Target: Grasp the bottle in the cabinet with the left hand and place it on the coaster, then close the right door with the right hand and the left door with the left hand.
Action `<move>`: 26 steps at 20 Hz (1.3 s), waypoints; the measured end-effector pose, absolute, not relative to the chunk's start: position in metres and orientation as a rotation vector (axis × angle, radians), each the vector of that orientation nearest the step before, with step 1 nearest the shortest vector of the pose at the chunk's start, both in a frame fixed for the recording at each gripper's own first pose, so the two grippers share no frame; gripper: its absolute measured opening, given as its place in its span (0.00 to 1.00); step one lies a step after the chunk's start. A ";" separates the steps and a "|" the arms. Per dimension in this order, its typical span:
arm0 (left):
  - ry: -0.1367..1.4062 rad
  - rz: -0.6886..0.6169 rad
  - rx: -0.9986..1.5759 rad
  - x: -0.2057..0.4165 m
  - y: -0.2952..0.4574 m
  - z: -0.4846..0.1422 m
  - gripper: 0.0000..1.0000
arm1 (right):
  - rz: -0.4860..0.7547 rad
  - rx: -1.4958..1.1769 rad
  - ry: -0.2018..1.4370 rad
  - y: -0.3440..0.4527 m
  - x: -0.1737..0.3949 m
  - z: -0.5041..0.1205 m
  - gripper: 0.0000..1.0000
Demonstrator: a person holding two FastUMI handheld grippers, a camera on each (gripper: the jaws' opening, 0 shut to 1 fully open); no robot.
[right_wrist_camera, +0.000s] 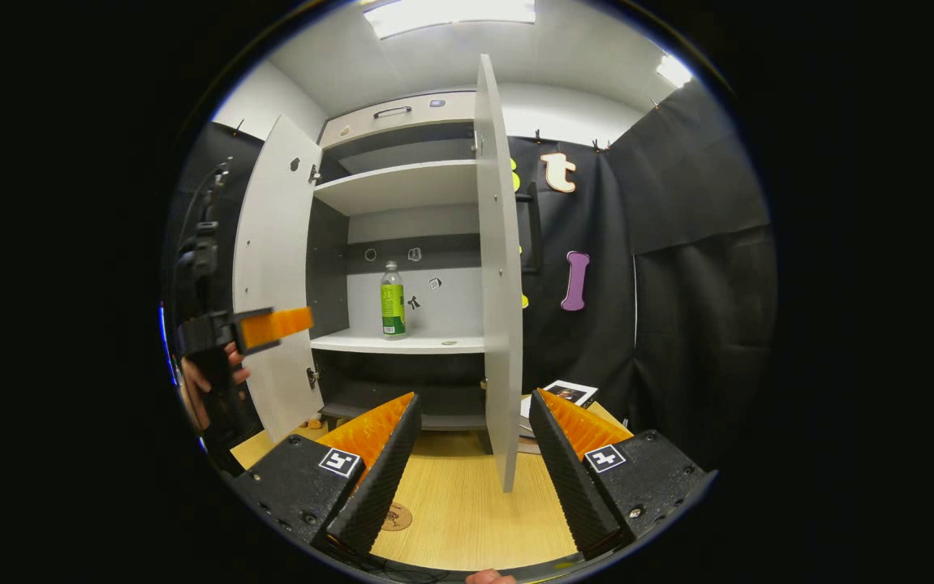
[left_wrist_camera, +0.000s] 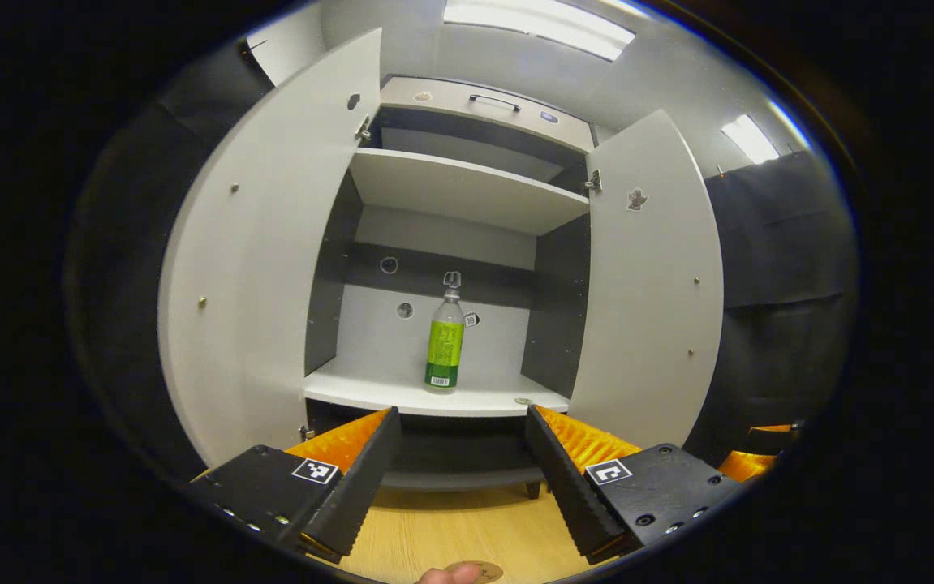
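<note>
In cabinet (left_wrist_camera: 467, 195), bottle (left_wrist_camera: 445, 345) upright on shelf (left_wrist_camera: 434, 396).

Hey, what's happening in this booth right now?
A person holds a pair of tongs in each hand before a cabinet with both doors open. The green-labelled bottle stands untouched on the lower shelf. The left tongs are open and aimed at it; the right tongs are open too, near the right door.

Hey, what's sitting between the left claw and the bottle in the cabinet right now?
Nothing: in the left gripper view the open left claw faces the bottle, with bare white shelf between them.
</note>
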State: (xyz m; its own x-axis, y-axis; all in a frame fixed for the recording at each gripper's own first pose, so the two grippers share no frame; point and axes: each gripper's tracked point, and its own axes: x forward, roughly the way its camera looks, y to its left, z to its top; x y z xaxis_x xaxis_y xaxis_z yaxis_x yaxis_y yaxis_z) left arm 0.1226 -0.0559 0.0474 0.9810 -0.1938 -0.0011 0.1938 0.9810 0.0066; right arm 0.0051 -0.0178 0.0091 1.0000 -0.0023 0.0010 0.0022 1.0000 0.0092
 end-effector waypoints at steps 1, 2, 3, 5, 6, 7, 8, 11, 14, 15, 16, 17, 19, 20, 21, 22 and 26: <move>-0.004 -0.207 0.012 0.139 -0.061 0.051 0.95 | -0.006 0.009 -0.002 -0.020 0.004 0.009 0.83; -0.009 -0.217 0.019 0.157 -0.066 0.056 0.95 | -0.012 0.005 -0.002 -0.022 0.004 0.009 0.83; -0.016 -0.226 0.028 0.174 -0.072 0.061 0.95 | -0.019 0.000 -0.001 -0.024 0.003 0.009 0.83; -0.035 -0.227 0.052 0.215 -0.078 0.069 0.95 | -0.030 -0.002 0.006 -0.028 0.002 0.008 0.83; -0.033 -0.222 0.059 0.235 -0.080 0.071 0.94 | -0.037 0.000 0.011 -0.030 0.001 0.008 0.83; -0.028 -0.216 0.057 0.256 -0.081 0.069 0.94 | -0.046 0.001 0.017 -0.033 0.000 0.007 0.83; -0.021 -0.207 0.046 0.274 -0.081 0.066 0.95 | -0.059 0.001 0.021 -0.037 -0.001 0.007 0.83; -0.004 -0.185 0.016 0.329 -0.081 0.055 0.94 | -0.106 -0.006 0.042 -0.050 -0.002 0.002 0.83; 0.016 -0.136 0.025 0.370 -0.072 0.036 0.95 | -0.151 -0.003 0.060 -0.064 -0.001 0.000 0.83; 0.021 -0.123 0.021 0.379 -0.070 0.030 0.95 | -0.163 0.002 0.064 -0.067 -0.001 -0.001 0.83; 0.027 -0.108 0.018 0.388 -0.067 0.026 0.95 | -0.174 0.007 0.069 -0.070 0.000 -0.001 0.83; 0.037 -0.090 0.015 0.399 -0.064 0.022 0.95 | -0.183 0.012 0.073 -0.073 0.001 -0.003 0.83; 0.041 -0.069 0.011 0.416 -0.059 0.020 0.95 | -0.197 0.018 0.083 -0.078 0.003 -0.007 0.83; 0.038 -0.065 0.010 0.424 -0.056 0.020 0.95 | -0.202 0.018 0.091 -0.080 0.005 -0.008 0.83; 0.036 -0.065 0.009 0.428 -0.055 0.019 0.95 | -0.204 0.018 0.098 -0.081 0.006 -0.011 0.83; 0.037 -0.072 0.010 0.431 -0.056 0.018 0.95 | -0.205 0.018 0.103 -0.082 0.007 -0.012 0.83; 0.028 -0.070 0.031 0.432 -0.058 0.021 0.90 | -0.192 0.015 0.103 -0.082 0.013 -0.011 0.83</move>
State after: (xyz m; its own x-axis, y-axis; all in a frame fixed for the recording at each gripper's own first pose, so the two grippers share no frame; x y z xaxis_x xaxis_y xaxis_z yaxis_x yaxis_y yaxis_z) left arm 0.4322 -0.0578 0.0211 0.9972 -0.0693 -0.0291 0.0701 0.9971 0.0298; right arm 0.0127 -0.0821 -0.0106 0.9764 -0.1895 -0.1039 0.1910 0.9816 0.0046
